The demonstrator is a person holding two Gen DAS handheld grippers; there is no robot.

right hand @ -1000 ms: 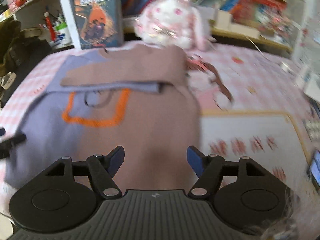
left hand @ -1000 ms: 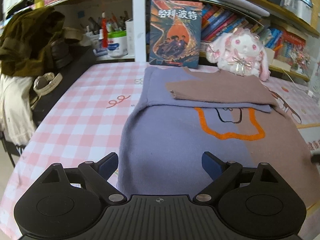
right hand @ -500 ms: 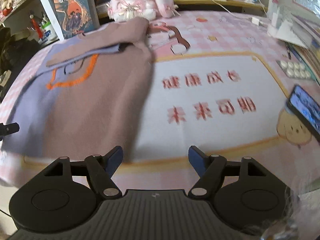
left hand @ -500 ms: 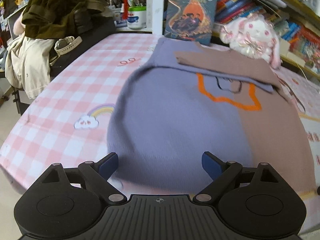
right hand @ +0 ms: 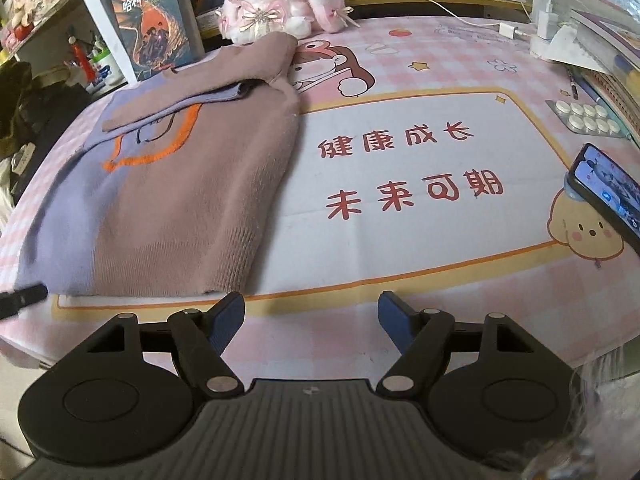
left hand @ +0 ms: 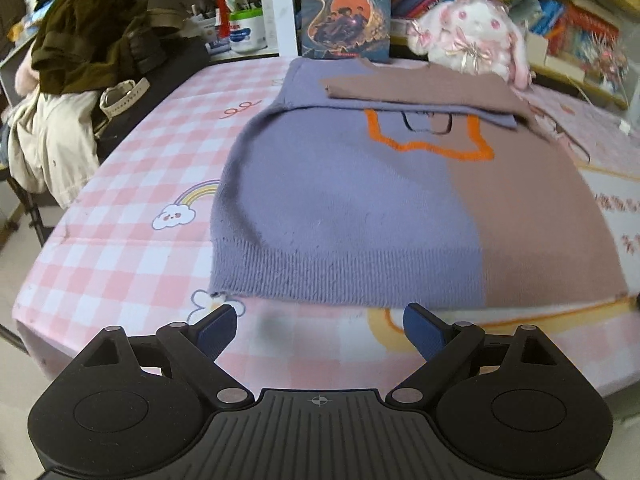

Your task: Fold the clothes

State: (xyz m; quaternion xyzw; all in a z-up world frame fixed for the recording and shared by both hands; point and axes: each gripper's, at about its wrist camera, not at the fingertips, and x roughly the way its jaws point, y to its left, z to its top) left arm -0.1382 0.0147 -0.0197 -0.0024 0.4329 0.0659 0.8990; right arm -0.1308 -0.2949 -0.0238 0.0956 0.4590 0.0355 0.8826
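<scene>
A purple and brown sweater (left hand: 360, 208) with an orange outline lies flat on the pink checked tablecloth (left hand: 132, 168), both sleeves folded across its chest. Its ribbed hem faces me. My left gripper (left hand: 320, 320) hovers just in front of the hem's purple half, open, with nothing between its fingers. In the right wrist view the sweater (right hand: 168, 200) lies to the left, and my right gripper (right hand: 311, 308) stands open over the tablecloth, just right of the hem's brown corner. A dark tip of the left gripper (right hand: 24, 300) shows at the left edge.
A book (left hand: 346, 8) and a pink plush rabbit (left hand: 472, 36) stand behind the sweater. Clothes (left hand: 80, 60) hang over a chair at the left. A phone (right hand: 608, 188), a pill blister (right hand: 584, 118) and a charger (right hand: 544, 28) lie at the right. The near table edge is close under both grippers.
Both grippers have drawn back from above the sweater toward the table's near edge; the hem now lies ahead of the fingers. The sweater has stayed flat.
</scene>
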